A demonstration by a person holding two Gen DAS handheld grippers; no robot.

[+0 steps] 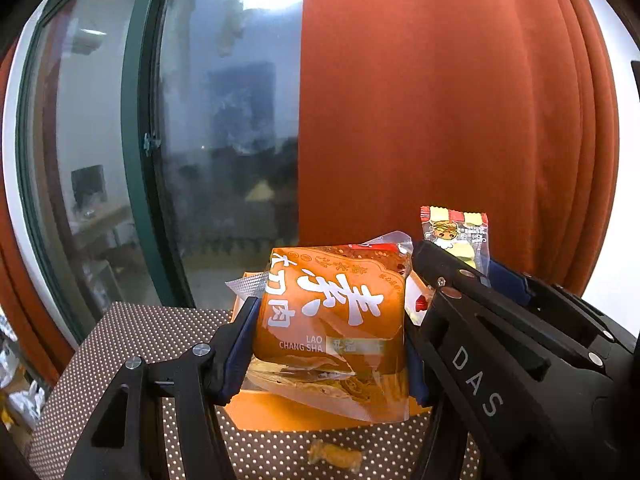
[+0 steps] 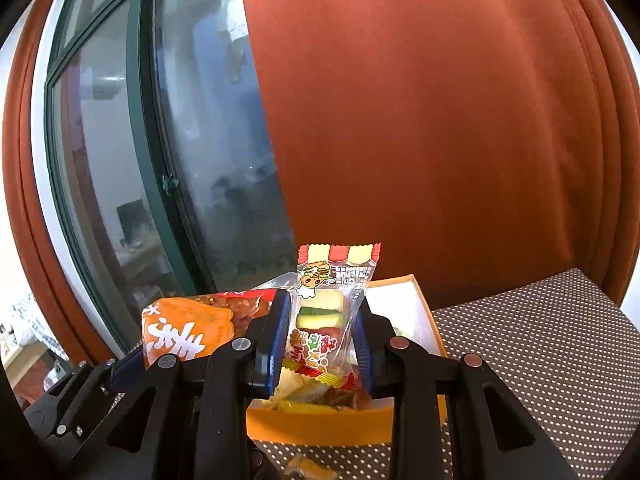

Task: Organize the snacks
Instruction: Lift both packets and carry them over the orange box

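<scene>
My left gripper [image 1: 330, 336] is shut on an orange snack packet [image 1: 332, 312] with white Chinese lettering, held in the air above an orange box [image 1: 280, 412]. In the right wrist view my right gripper [image 2: 322, 340] is shut on a clear burger-gummy packet [image 2: 332, 304] that stands upright between the blue pads, over the same orange box [image 2: 320, 424]. Several wrapped snacks lie inside the box. The right gripper also shows in the left wrist view, just right of the orange packet, with the gummy packet [image 1: 456, 236] sticking up from it. The orange packet [image 2: 188, 332] appears at the left of the right wrist view.
The box stands on a brown table with white dots [image 2: 540, 340]. A small wrapped candy [image 1: 334, 456] lies on the table in front of the box. Behind are an orange curtain [image 1: 440, 100] and a dark window with a green frame [image 1: 140, 140].
</scene>
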